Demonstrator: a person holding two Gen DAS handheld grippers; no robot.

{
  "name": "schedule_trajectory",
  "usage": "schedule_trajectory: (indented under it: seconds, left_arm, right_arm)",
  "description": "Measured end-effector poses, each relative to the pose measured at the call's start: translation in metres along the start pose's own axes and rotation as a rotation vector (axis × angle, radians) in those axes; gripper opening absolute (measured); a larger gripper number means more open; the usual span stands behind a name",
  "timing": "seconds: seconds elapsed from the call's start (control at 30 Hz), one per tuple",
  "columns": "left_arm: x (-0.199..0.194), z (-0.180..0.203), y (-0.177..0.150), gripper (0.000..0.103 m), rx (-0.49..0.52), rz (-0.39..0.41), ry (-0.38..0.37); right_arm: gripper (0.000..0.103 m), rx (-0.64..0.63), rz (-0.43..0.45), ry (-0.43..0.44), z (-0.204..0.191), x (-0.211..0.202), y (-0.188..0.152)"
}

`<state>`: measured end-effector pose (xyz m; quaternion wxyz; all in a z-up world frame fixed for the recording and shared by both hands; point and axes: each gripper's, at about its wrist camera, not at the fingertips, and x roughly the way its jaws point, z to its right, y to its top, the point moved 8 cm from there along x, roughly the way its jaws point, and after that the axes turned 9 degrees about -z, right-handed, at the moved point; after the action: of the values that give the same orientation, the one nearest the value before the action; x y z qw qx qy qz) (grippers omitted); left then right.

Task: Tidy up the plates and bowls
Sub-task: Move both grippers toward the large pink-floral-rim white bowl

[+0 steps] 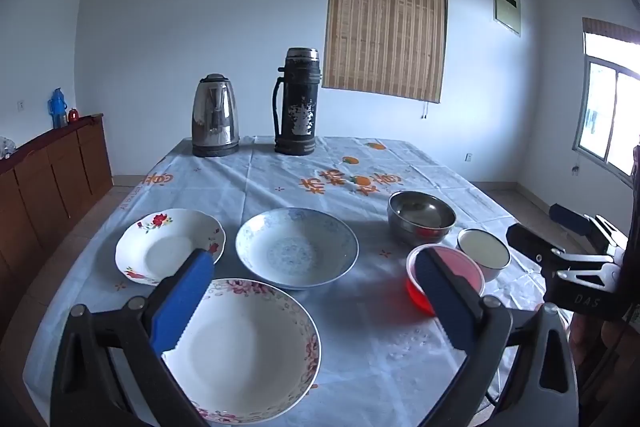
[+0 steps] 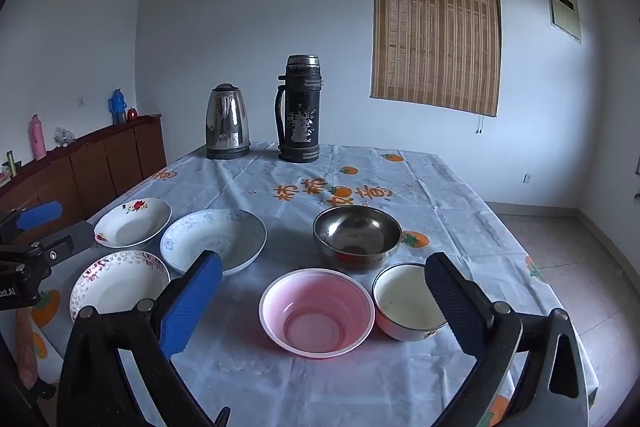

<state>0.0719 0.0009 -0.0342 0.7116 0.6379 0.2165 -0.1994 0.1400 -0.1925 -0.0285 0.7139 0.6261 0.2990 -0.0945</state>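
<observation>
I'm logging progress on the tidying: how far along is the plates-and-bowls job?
Nothing looks done yet. The three plates, rose plate, blue plate and pink-rimmed plate, lie apart; so do the steel bowl, pink bowl and white bowl. Nothing is in hand: left gripper and right gripper hover open. All grouping remains.

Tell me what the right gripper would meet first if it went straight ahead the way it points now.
Probably the pink plastic bowl: it sits between the open fingers of the right gripper, nearest along that line, with the steel bowl behind it. Depth is uncertain.
</observation>
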Motion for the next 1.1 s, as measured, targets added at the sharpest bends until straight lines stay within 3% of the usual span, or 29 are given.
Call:
schedule_trajectory:
  seconds: [1.1]
  left_arm:
    - [0.017, 0.001, -0.007, 0.102, 0.013, -0.013, 0.011]
  right_arm:
    - [0.102, 0.026, 0.002, 0.067, -0.004, 0.019, -0.01]
